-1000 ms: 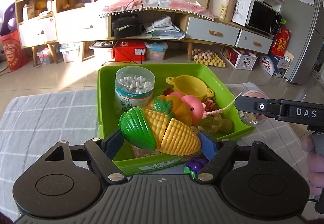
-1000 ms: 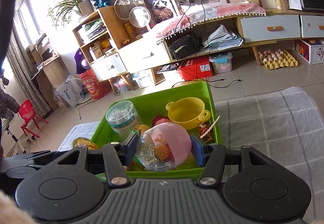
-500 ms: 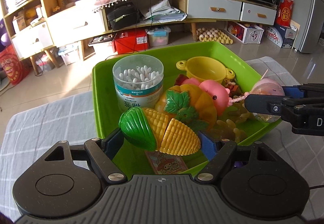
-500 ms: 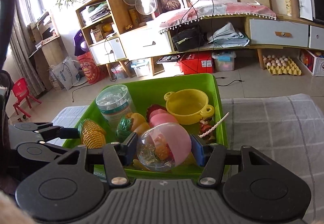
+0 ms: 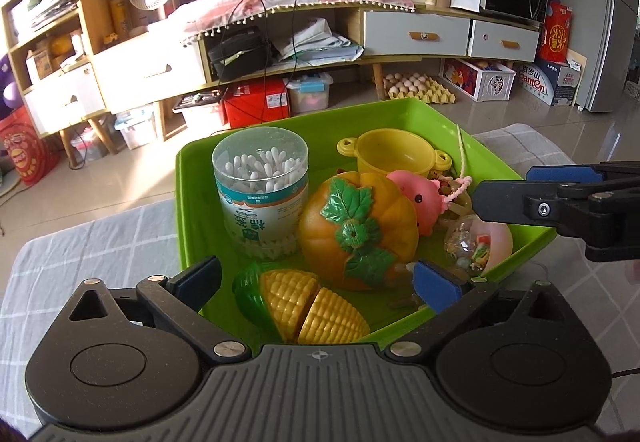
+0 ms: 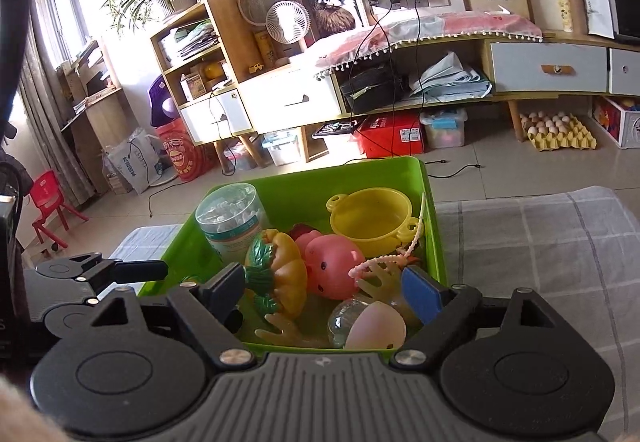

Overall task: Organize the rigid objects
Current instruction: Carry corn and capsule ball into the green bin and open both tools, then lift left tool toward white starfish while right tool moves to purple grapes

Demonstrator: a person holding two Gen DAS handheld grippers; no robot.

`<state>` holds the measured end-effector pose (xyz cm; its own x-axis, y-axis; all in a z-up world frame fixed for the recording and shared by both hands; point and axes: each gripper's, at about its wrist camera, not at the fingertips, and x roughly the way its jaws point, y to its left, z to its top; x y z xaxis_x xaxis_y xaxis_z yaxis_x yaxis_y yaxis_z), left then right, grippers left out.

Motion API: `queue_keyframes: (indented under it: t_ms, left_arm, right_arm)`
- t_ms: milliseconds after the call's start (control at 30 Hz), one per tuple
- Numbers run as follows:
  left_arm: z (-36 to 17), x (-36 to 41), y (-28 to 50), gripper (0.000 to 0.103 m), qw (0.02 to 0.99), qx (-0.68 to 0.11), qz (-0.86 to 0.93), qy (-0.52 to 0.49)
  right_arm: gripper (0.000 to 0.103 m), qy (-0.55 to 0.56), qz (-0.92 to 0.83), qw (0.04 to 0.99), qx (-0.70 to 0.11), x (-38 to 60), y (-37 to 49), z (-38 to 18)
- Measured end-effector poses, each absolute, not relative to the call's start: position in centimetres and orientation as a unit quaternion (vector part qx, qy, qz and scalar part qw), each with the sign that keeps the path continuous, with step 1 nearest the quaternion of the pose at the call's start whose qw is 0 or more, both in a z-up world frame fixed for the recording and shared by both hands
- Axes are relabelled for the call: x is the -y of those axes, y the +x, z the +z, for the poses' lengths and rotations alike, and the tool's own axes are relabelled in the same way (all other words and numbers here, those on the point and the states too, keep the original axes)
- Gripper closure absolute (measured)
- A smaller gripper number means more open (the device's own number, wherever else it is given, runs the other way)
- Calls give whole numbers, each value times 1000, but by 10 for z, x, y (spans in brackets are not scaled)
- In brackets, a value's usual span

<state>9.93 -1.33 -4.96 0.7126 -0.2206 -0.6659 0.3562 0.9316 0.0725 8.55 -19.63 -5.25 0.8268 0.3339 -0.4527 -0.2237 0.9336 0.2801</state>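
A green bin (image 5: 404,114) (image 6: 434,226) sits on the grey checked cloth. In it lie a toy corn (image 5: 304,306), an orange toy pumpkin (image 5: 356,222) (image 6: 284,274), a pink pig (image 5: 416,198) (image 6: 332,266), a yellow pot (image 5: 392,158) (image 6: 372,218), a cotton-swab jar (image 5: 260,190) (image 6: 232,218) and a clear-pink capsule ball (image 5: 480,242) (image 6: 368,326). My left gripper (image 5: 316,278) is open above the corn at the bin's near edge. My right gripper (image 6: 324,290) is open above the capsule ball; it also shows in the left wrist view (image 5: 560,198).
The checked cloth (image 6: 540,242) spreads right of the bin and left of it (image 5: 100,250). Beyond the table are a tiled floor, a long sideboard (image 5: 400,30), shelves (image 6: 208,58) and an egg tray (image 6: 556,130).
Both grippers opened. The corn dropped from the left gripper into the bin, and the capsule ball dropped from the right gripper into the bin's near right corner.
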Motion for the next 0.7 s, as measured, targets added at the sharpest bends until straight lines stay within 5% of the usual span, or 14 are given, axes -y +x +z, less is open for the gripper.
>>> queue_keyframes:
  t_ms: [700]
  left_arm:
    - [-46,15,31,5,919,-340,-181,88]
  right_arm:
    - [35,92,133,951,-264,223,48,-42]
